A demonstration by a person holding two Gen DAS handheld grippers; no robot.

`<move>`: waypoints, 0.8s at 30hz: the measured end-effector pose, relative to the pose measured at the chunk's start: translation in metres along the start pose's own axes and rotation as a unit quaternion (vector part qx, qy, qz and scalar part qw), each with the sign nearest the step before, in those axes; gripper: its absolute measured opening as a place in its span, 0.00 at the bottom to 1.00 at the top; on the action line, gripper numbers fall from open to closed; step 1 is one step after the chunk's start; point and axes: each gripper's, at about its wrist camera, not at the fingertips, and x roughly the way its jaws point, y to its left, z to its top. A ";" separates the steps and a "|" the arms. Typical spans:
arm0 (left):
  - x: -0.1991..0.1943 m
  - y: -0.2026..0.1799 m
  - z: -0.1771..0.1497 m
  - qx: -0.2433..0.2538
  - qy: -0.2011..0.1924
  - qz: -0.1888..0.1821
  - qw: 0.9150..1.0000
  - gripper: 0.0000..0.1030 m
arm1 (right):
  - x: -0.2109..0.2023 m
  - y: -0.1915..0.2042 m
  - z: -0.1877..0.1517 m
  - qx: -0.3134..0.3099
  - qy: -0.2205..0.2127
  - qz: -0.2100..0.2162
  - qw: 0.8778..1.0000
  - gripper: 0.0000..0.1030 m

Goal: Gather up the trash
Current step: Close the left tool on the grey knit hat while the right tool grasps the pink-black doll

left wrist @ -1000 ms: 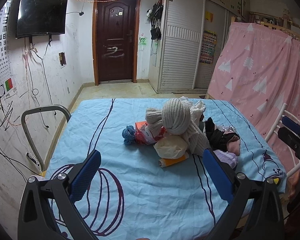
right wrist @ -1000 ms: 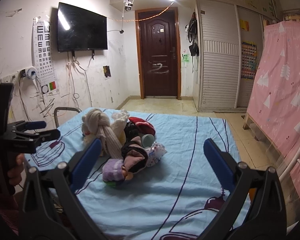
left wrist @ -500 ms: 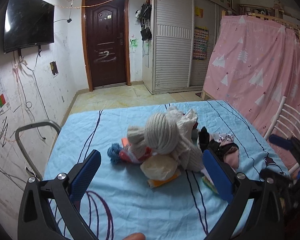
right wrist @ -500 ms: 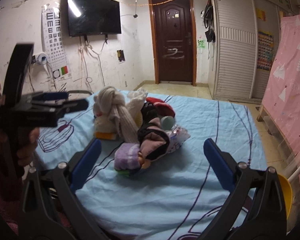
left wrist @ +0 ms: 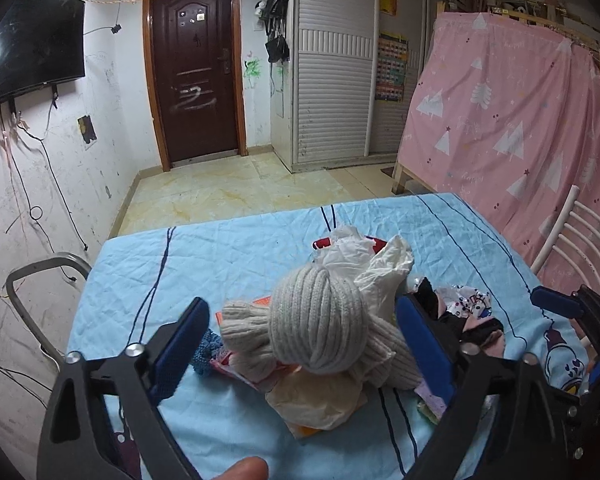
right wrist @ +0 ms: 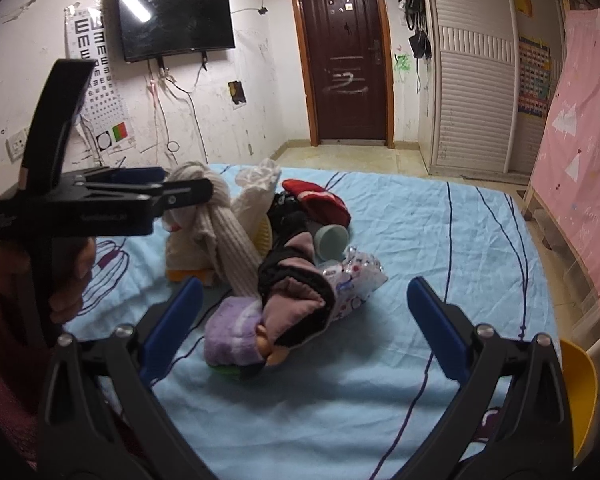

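Left wrist view: the left gripper (left wrist: 302, 344) hangs over a clutter pile on the blue-sheeted counter (left wrist: 228, 252), its jaws wide and closing, with the grey knitted scarf (left wrist: 320, 328) between them but untouched; a white plastic bag (left wrist: 380, 268) lies behind.

Right wrist view: the right gripper (right wrist: 304, 316) has jaws wide open and empty, near a purple cloth (right wrist: 232, 332) and a printed wrapper (right wrist: 356, 276).

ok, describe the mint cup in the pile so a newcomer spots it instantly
On the blue sheet, find the pile of clothes and wrappers in the middle. On its door-facing side, just below the red item, lies the mint cup, tipped on its side. It is the only smooth, rigid, round thing among soft fabric.
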 end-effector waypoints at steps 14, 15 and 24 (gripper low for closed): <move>0.001 0.008 -0.008 -0.013 -0.009 -0.025 1.000 0.49 | 0.027 0.009 0.007 -0.007 0.034 0.015 0.999 0.49; 0.000 0.009 -0.007 -0.015 -0.010 -0.026 0.999 0.49 | 0.027 0.010 0.007 -0.009 0.036 0.015 0.999 0.46; -0.021 0.017 -0.004 -0.026 -0.035 -0.026 0.999 0.48 | 0.026 0.019 0.006 -0.031 0.039 0.013 0.999 0.45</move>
